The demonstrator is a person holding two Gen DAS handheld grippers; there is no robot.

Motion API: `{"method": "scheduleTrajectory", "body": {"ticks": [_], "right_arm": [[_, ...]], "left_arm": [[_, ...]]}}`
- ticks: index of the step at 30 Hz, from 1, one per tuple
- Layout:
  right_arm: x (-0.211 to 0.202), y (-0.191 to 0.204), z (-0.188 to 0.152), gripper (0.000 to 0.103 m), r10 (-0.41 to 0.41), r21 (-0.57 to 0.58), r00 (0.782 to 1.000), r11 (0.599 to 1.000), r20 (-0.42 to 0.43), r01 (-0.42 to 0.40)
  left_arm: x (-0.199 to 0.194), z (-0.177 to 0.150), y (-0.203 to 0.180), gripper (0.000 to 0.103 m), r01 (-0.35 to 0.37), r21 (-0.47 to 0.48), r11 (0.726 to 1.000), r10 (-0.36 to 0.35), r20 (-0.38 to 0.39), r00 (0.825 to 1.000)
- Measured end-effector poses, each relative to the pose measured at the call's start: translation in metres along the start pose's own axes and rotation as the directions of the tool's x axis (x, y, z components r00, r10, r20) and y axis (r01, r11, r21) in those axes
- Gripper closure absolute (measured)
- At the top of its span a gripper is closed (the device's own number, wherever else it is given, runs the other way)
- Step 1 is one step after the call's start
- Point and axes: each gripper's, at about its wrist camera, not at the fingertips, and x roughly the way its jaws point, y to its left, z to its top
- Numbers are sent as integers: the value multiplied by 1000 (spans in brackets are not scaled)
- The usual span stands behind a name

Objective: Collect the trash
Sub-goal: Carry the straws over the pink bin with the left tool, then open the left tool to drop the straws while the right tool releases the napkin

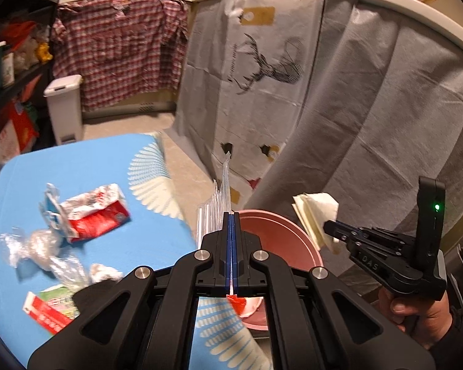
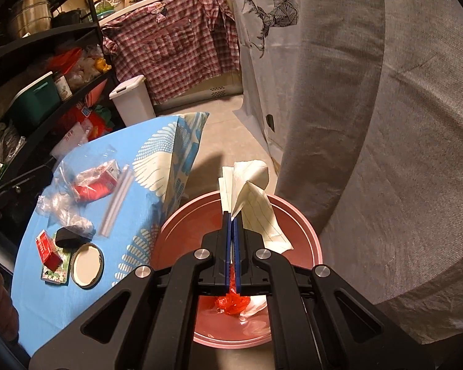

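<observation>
My left gripper (image 1: 231, 214) is shut on a clear plastic bag with white strips (image 1: 220, 194), which sticks up past its tips, near the rim of the pink basin (image 1: 277, 240). My right gripper (image 2: 231, 214) is shut on a folded sheet of lined paper (image 2: 253, 185) and holds it over the pink basin (image 2: 305, 231). Red crumpled plastic (image 2: 231, 303) lies in the basin's bottom. From the left wrist view the right gripper (image 1: 327, 226) and its paper (image 1: 314, 212) show at the right. A torn red-and-white carton (image 1: 92, 212), crumpled clear plastic (image 1: 31, 246) and a red box (image 1: 46, 311) lie on the blue cloth.
The blue-clothed table (image 2: 86, 308) stands left of the basin and also bears a jar lid (image 2: 86, 265) and a black object (image 2: 68, 236). A white pedal bin (image 2: 132, 98) stands behind it. Grey draped cloth (image 2: 385, 154) fills the right; black shelves (image 2: 31, 61) line the left.
</observation>
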Motion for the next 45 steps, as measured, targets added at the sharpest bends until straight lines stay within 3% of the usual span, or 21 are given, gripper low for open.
{"method": "scheduleTrajectory", "body": {"ticks": [11, 14, 15, 16, 18, 39, 42, 45], "right_arm": [[12, 0, 0, 97, -1, 0, 999, 1000, -33, 1], [17, 1, -1, 93, -13, -4, 999, 1000, -53, 13], [17, 0, -1, 87, -15, 0, 999, 1000, -52, 15], [18, -1, -1, 74, -16, 4, 999, 1000, -52, 16], [18, -1, -1, 61, -26, 9, 998, 1000, -51, 27], [-2, 49, -3, 61, 42, -121, 998, 992, 49, -36], [-5, 61, -4, 63, 60, -138, 996, 989, 62, -51], [-9, 75, -5, 71, 86, -163, 993, 984, 75, -72]], "left_arm": [[37, -21, -20, 103, 56, 49, 997, -51, -108, 993], [40, -24, -19, 95, 57, 50, 997, -50, -126, 991], [39, -24, -17, 89, 55, 47, 997, -49, -124, 991], [37, -24, -15, 87, 52, 43, 998, -46, -119, 992], [34, -22, -12, 85, 48, 37, 998, -43, -111, 993], [-36, -12, 51, 85, -66, -26, 997, 67, 15, 998], [-47, -11, 62, 85, -91, -41, 995, 92, 26, 995], [-60, -11, 76, 85, -123, -54, 991, 125, 36, 991]]}}
